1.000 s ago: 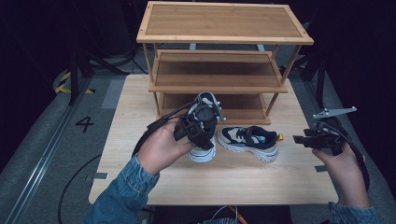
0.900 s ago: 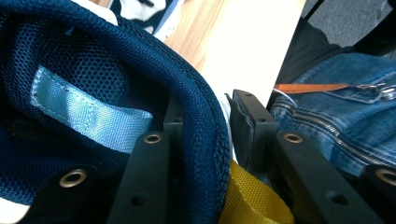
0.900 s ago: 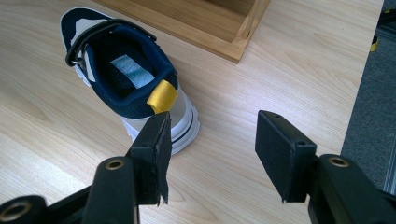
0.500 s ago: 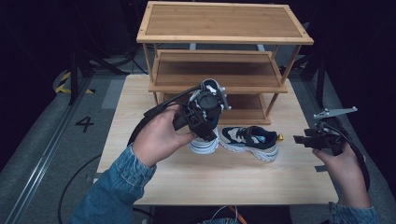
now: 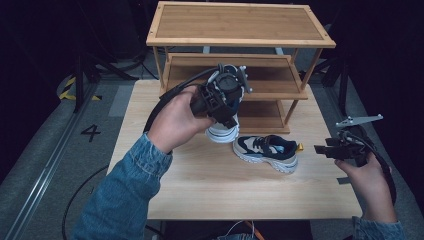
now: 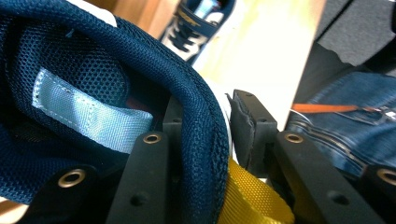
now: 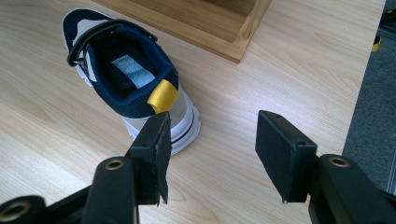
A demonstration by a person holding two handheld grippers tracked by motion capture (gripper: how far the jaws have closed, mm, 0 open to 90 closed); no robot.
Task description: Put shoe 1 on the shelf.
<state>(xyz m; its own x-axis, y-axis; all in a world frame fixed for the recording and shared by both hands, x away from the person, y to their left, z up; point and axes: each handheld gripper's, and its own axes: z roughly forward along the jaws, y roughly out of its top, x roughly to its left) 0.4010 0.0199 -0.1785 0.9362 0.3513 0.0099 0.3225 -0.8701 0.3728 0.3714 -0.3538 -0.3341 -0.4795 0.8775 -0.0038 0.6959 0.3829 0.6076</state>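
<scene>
Your left gripper (image 5: pixel 227 97) is now higher and farther back than a second ago, carrying one shoe (image 5: pixel 223 131) up off the table (image 5: pixel 165 175) toward the middle shelf (image 5: pixel 270 75). You are pinching the shoe's blue heel collar (image 6: pixel 205 121) between closed jaws, so it is hanging steady. Your right gripper (image 7: pixel 210 154) is waiting at the near right, jaws wide and empty, pointing at the other shoe (image 7: pixel 135 84) lying on the table near the rack (image 5: pixel 240 25).
</scene>
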